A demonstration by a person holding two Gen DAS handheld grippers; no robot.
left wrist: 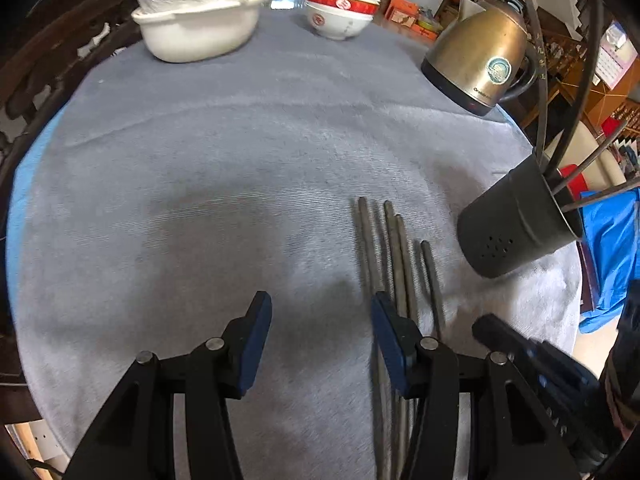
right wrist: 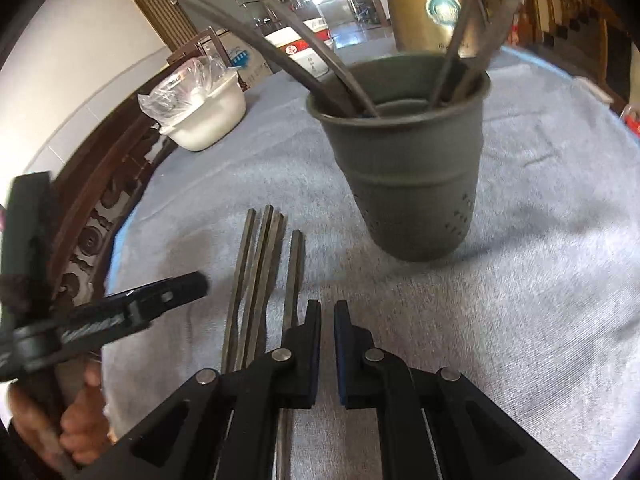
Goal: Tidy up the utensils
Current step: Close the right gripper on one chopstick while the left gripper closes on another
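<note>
Table (left wrist: 240, 140): round top, covered in a grey-blue ribbed pile cloth, short nap, a few shallow creases.

Chopsticks (left wrist: 394, 248): four loose, dull grey-brown, slim square-section sticks, lying flat and nearly parallel on the cloth near the table's close edge, just beside the holder. Three lie bunched, the fourth slightly apart on the holder's side.

Utensil holder (right wrist: 408, 176): dark grey tapered cup, matte, rolled rim, a ridge round its middle, small drain holes low on the wall. Upright on the cloth toward the right edge. Several more long dark sticks and flat curved handles stand in it, leaning on the rim.

Left gripper (left wrist: 320, 336): black linkage arms with silver pivots, blue-faced pads; fingers spread wide, holding nothing, its right finger over the chopsticks' near ends.

Right gripper (right wrist: 327, 344): same build; fingers drawn close with a narrow slit between, nothing seen in it, positioned just right of the loose chopsticks.

Kettle (left wrist: 480, 56): brass-coloured metal, black base, round badge, at the far right edge.

Basin (left wrist: 196, 32): white, oval, glossy, holding crumpled clear plastic, far left edge.

Bowls (left wrist: 340, 8): stacked, white ceramic with red bands, far edge.
</note>
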